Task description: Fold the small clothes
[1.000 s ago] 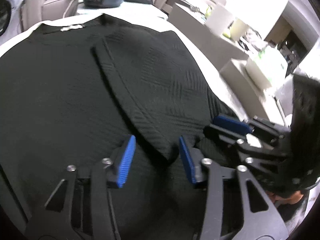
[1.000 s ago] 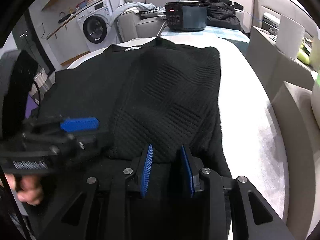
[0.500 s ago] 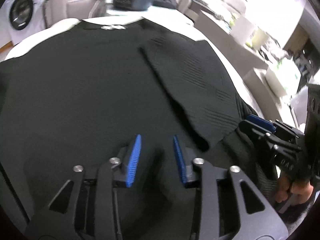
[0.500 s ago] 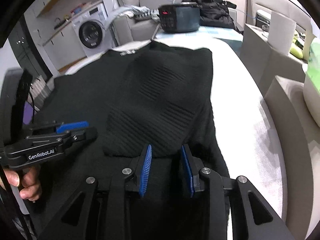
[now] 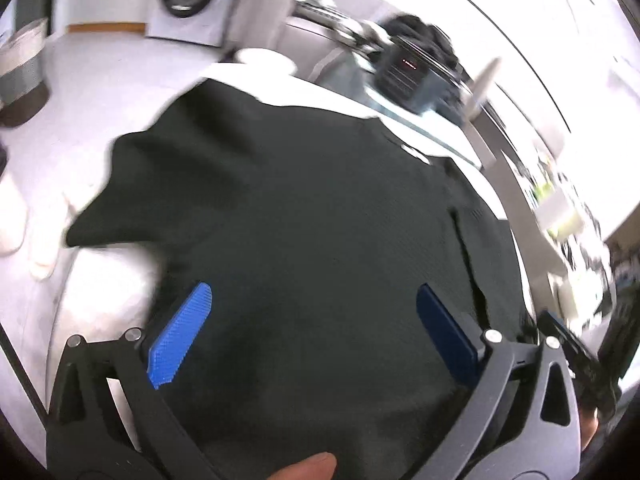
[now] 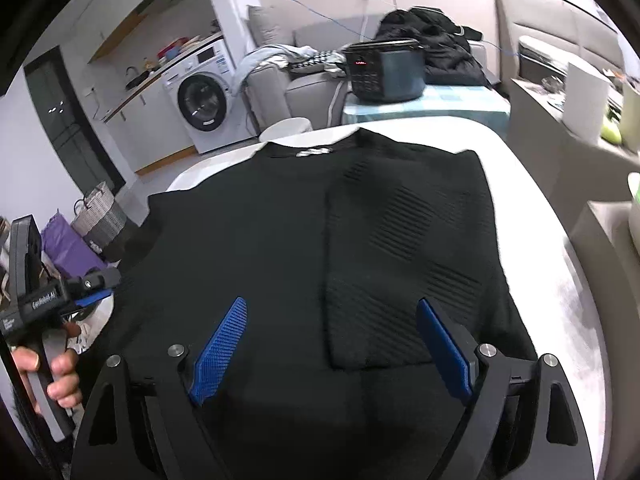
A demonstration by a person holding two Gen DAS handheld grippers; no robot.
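Right gripper point(image 6: 328, 348) and left gripper point(image 5: 312, 340) jaws just opened wide, nothing clenched, above black sweater point(image 6: 280, 248). Sweater flat on white table point(image 6: 560, 300), collar far, hem near, right side folded in. Left tool's label unreadable.

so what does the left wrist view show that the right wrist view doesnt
Only the left wrist view: the sweater's unfolded sleeve sticking out over the white table.
Only the right wrist view: the folded-in ribbed panel seen in full, the purple bag and the person's hand holding the left gripper.
Both: the black sweater, washing machine, the black appliance, and open blue-padded jaws with nothing between them.
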